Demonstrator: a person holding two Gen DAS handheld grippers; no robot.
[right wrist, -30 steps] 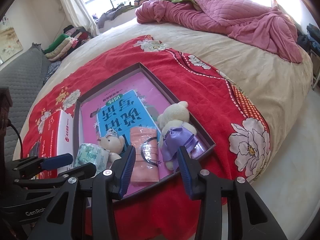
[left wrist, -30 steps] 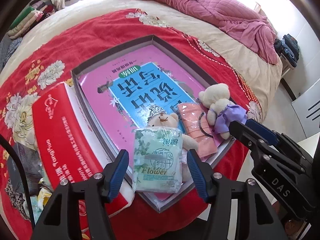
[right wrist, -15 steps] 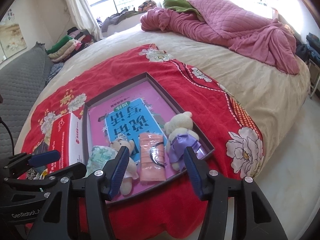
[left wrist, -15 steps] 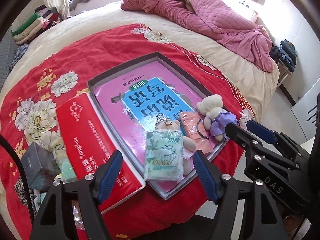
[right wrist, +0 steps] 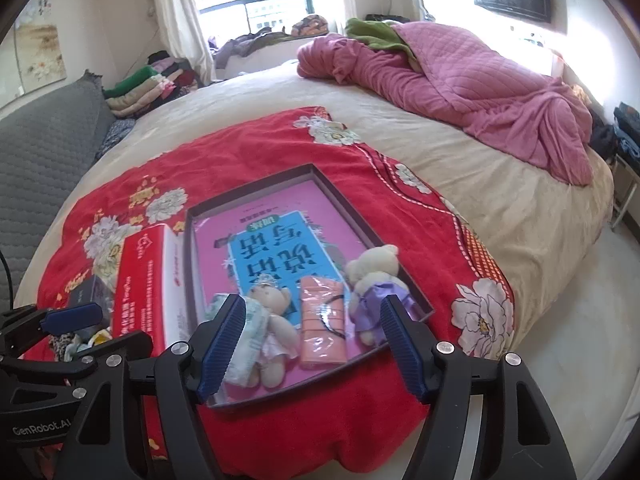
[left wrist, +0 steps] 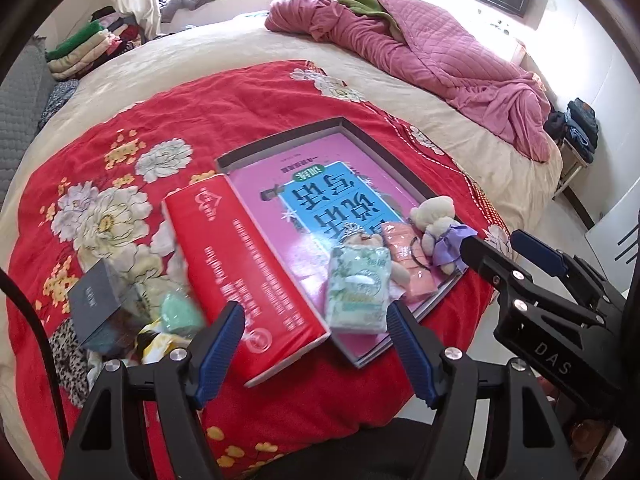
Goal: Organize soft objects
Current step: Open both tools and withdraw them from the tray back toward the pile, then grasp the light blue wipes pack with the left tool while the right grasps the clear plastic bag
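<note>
Right hand-held gripper (right wrist: 312,336) is opening with nothing between its jaws, while my left hand-held gripper (left wrist: 316,340) hangs wide and empty. Below them I see the tissue pack (left wrist: 358,290), two teddy bears (right wrist: 274,320) (right wrist: 374,284) and a pink pouch (right wrist: 323,326) lying in the tray (right wrist: 344,204) on the bed (right wrist: 500,200).

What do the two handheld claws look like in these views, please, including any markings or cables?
The left claw and the right claw are both black angular frames with bolted silver screws and ribbed blue finger pads. One body reads "DAS", the other "GenRobot.AI". A black cable curves along the left edge of both views.
</note>
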